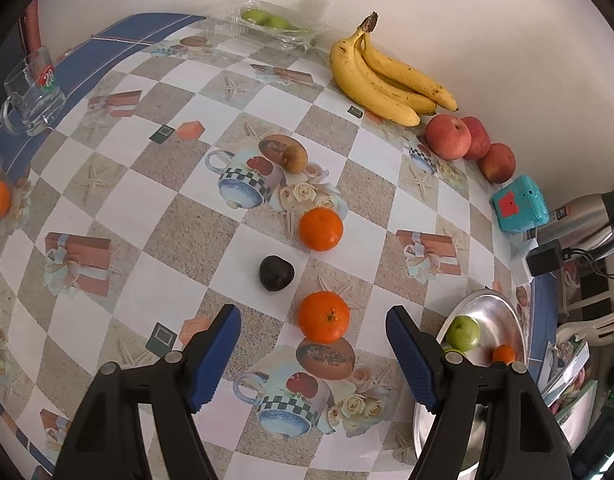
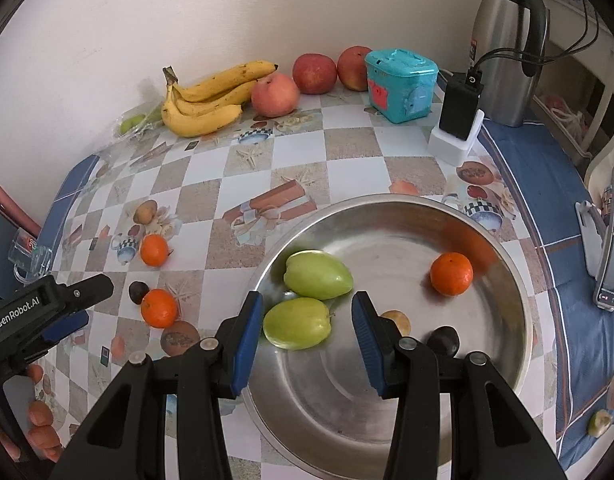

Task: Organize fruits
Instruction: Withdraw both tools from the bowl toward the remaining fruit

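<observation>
My left gripper (image 1: 313, 354) is open and empty above the table, with a tangerine (image 1: 323, 316) between and just beyond its fingertips. A dark plum (image 1: 276, 273) and a second tangerine (image 1: 321, 229) lie farther ahead, then a kiwi (image 1: 294, 158). My right gripper (image 2: 307, 334) is open and empty over the steel bowl (image 2: 507, 264). The bowl holds two green fruits (image 2: 297, 323) (image 2: 318, 275), a tangerine (image 2: 451, 273), a yellowish fruit (image 2: 399, 320) and a dark plum (image 2: 443, 340).
Bananas (image 1: 381, 76) and three red apples (image 1: 447, 136) lie along the wall. A clear tray of green fruit (image 1: 267, 24) stands at the back. A glass mug (image 1: 31, 92) is far left. A teal box (image 2: 401, 84), charger (image 2: 459, 112) and thermos (image 2: 507, 40) stand back right.
</observation>
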Demonstrator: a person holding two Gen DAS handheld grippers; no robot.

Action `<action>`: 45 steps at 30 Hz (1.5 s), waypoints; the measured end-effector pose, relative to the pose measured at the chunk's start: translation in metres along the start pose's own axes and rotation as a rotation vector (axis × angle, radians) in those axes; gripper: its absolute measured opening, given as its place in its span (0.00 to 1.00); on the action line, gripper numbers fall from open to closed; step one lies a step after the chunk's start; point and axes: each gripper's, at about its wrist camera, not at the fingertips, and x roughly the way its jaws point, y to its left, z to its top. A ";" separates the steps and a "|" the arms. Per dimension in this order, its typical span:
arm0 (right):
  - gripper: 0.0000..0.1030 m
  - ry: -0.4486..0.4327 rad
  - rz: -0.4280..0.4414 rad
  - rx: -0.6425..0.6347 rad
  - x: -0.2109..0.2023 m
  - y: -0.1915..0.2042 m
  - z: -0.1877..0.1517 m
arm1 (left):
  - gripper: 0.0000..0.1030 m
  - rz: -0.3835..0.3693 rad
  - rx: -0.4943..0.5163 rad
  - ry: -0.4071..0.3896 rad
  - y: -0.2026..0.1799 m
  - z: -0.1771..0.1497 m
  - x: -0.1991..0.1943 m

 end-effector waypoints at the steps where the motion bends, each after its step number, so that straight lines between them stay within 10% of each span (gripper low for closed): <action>1: 0.45 0.003 -0.002 0.000 0.001 0.000 0.000 | 0.76 0.002 0.001 -0.001 0.000 0.000 0.000; 7: 0.45 0.014 -0.010 0.002 0.004 -0.002 -0.002 | 0.77 0.017 0.002 0.000 0.001 0.000 0.002; 14: 0.53 0.036 -0.030 0.003 0.012 -0.004 -0.004 | 0.99 0.069 -0.008 0.012 0.006 -0.003 0.010; 35: 0.95 0.042 -0.090 -0.021 0.024 -0.009 -0.010 | 1.00 0.181 -0.064 0.037 0.028 -0.009 0.029; 45: 0.95 0.034 -0.080 -0.009 0.023 -0.006 -0.009 | 1.00 0.179 -0.053 0.015 0.033 -0.004 0.021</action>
